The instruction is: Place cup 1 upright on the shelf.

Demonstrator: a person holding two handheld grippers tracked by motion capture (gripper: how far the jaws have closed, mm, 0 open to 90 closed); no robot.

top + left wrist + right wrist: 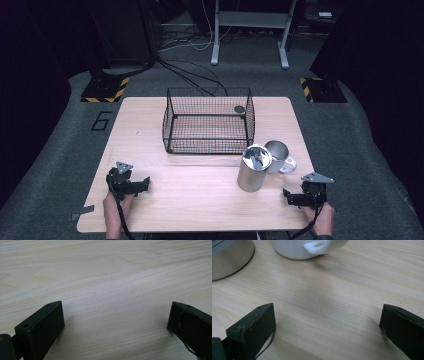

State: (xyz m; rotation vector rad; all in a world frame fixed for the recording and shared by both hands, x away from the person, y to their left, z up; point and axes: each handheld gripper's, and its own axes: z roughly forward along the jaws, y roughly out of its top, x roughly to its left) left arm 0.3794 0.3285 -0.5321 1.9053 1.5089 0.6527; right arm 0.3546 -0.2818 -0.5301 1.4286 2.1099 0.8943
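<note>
A black wire basket stands at the back middle of the wooden table; a small dark round thing lies in its far right corner. A tall metal canister and a white mug stand side by side at the front right. My left gripper rests low over bare wood at the front left, open and empty. My right gripper sits at the front right, open and empty, with the mug's handle and the canister just ahead of its jaws.
Grey carpet surrounds the table. Cables run across the floor behind it toward a metal stand. Yellow-black striped bases sit at the back left and back right.
</note>
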